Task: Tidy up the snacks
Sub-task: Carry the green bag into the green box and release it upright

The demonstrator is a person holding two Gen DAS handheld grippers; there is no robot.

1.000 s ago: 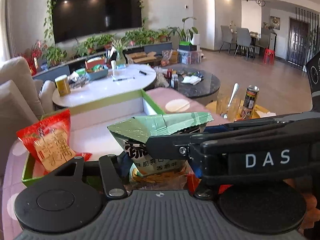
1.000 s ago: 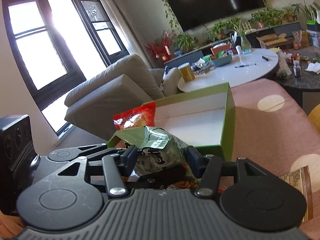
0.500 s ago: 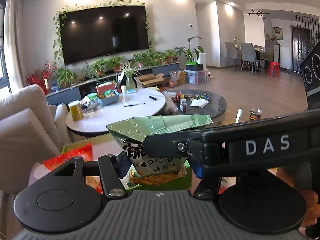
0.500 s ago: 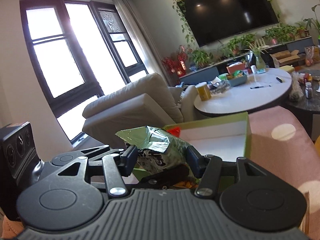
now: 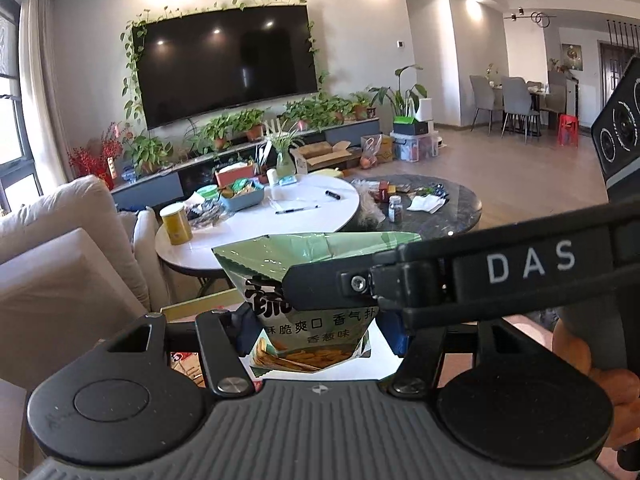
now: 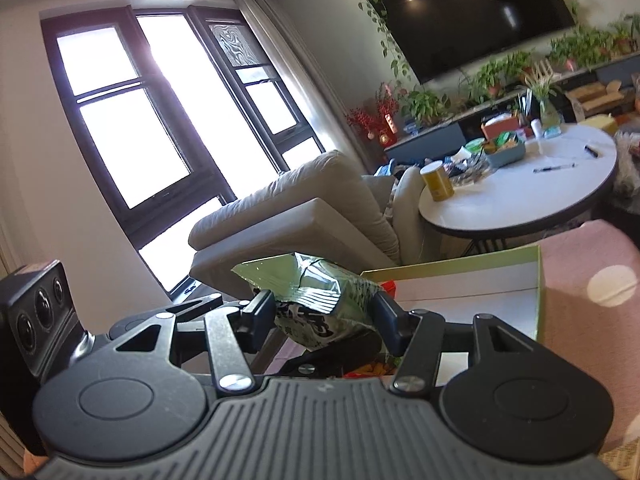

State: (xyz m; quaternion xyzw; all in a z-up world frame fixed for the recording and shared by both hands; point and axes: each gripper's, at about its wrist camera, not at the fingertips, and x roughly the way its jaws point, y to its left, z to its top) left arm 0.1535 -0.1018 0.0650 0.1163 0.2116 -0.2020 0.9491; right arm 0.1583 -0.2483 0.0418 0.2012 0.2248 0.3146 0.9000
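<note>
A green snack bag (image 5: 316, 320) with printed chips hangs lifted between both grippers. My left gripper (image 5: 318, 330) is shut on its lower part, blue pads pressing either side. In the right wrist view, my right gripper (image 6: 324, 314) is shut on the crumpled upper part of the same bag (image 6: 316, 288). One of the right gripper's fingers (image 5: 332, 284) crosses in front of the bag in the left wrist view. Below and behind the bag lies a green box (image 6: 538, 292) with a white inside. A red snack bag (image 6: 388, 286) peeks out of it.
The box rests on a pink dotted cloth (image 6: 580, 320). A beige sofa (image 6: 304, 220) stands to the left. Beyond are a white round table (image 5: 280, 220) with a yellow can (image 5: 176, 224) and clutter, and a dark round table (image 5: 440, 208).
Both grippers have risen together with the green bag in them. The green box and red bag have sunk low in both views, and more of the room shows.
</note>
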